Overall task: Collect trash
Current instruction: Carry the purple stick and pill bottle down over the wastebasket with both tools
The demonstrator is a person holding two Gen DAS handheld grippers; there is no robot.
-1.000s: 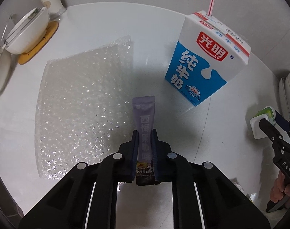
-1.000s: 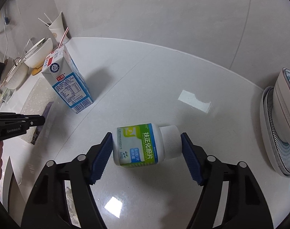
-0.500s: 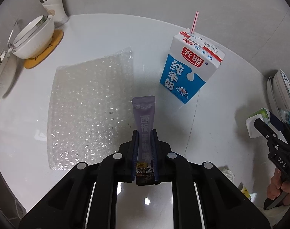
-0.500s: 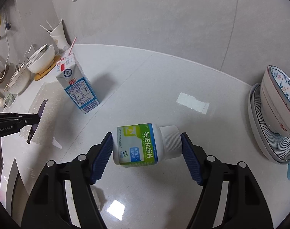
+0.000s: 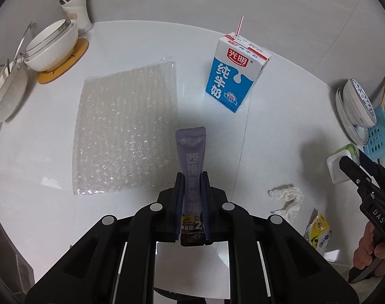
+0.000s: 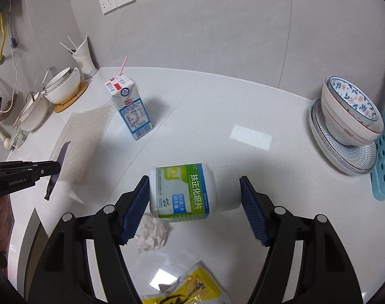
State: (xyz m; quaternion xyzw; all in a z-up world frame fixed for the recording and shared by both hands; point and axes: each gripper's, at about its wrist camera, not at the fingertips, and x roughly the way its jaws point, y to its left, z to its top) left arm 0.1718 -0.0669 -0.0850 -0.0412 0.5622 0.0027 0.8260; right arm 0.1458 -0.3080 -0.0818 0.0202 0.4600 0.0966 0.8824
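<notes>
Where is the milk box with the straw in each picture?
Left wrist view: the milk carton stands upright in the upper right of the middle, past the purple sachet that the left gripper holds.
Right wrist view: it stands upper left of centre, beyond the pill bottle in the right gripper.
Shared landmark: the bubble wrap sheet beside the carton.

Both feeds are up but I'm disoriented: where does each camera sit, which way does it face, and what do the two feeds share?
Left wrist: sits on the left gripper, looking forward and down over the white counter; its jaws are shut on a purple sachet; the right gripper and hand show at the right edge.
Right wrist: sits on the right gripper, facing the counter and grey wall; its jaws clamp a pill bottle; the left gripper shows at the left edge.
Shared: milk carton, bubble wrap, crumpled tissue, yellow packet.
</notes>
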